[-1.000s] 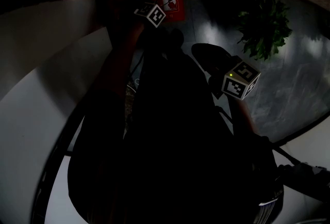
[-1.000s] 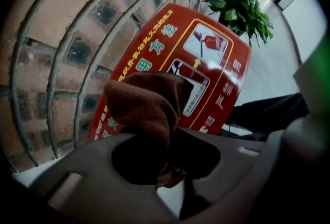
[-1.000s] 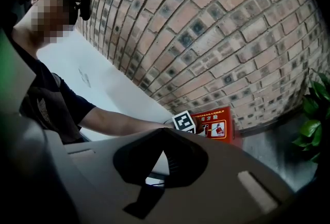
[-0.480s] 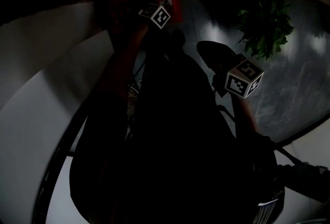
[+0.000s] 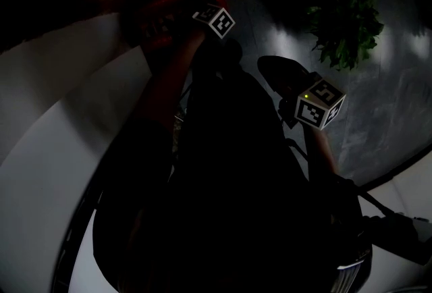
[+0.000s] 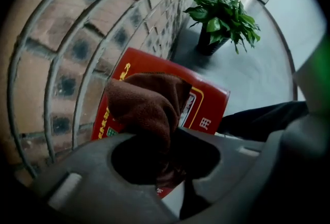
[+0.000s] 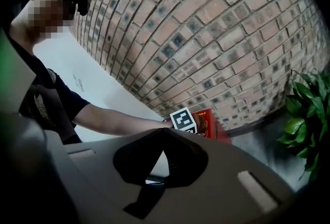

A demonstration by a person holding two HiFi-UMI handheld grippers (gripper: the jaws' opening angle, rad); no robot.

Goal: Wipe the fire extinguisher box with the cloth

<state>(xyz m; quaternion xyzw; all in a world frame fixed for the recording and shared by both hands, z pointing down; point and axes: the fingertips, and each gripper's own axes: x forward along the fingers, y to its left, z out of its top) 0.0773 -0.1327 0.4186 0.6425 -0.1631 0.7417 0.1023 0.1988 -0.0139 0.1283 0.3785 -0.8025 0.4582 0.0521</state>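
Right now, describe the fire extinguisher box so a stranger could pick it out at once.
Follow the brick wall down to the grey floor; the fire extinguisher box stands against it, short of the potted plant. It is the only red thing there, yellow-lined, with the left tool holding a brown cloth over it.

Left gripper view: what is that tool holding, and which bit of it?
The left tool grips the fuzzy brown cloth by its bunched lower end; the rest sits in front of the red fire extinguisher box. The right tool holds nothing.
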